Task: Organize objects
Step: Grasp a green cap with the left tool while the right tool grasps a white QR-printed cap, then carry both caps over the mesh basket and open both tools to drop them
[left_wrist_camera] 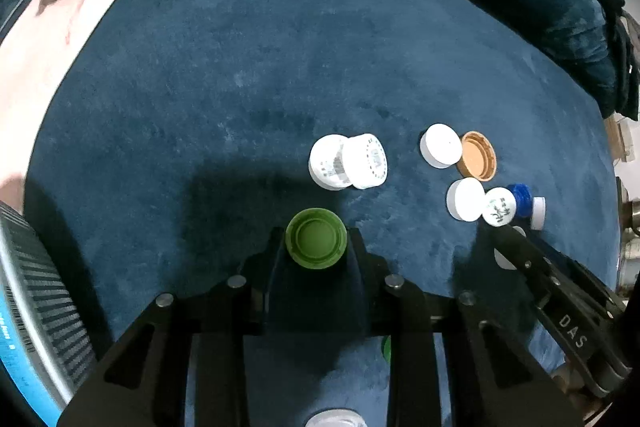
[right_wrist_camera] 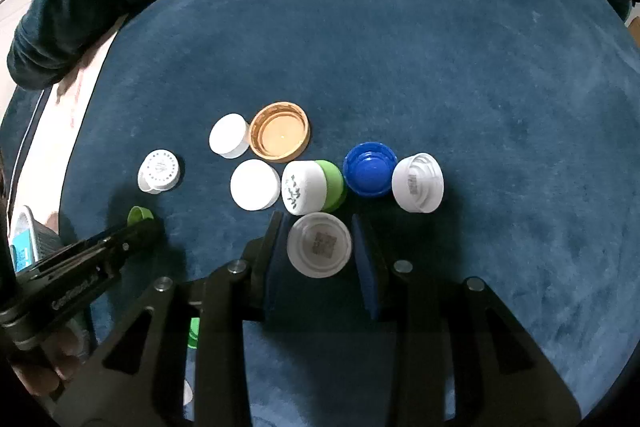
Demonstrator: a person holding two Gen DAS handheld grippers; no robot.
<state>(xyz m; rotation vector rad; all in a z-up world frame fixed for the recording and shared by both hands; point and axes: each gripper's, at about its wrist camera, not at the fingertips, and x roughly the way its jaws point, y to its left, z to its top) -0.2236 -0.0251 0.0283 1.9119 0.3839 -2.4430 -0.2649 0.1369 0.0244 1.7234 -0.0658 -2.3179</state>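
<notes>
Two close, steeply downward wrist views, sharing the bottle caps.

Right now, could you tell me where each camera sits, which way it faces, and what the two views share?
Left wrist: sits on the left tongs, facing steeply down at the blue cloth; its own fingers press the green cap; the right tongs enter at lower right.
Right wrist: sits on the right tongs, facing down too; its fingers press a white cap; the left tongs and a hand show at lower left.
Shared: gold cap, blue cap, green cap.
</notes>
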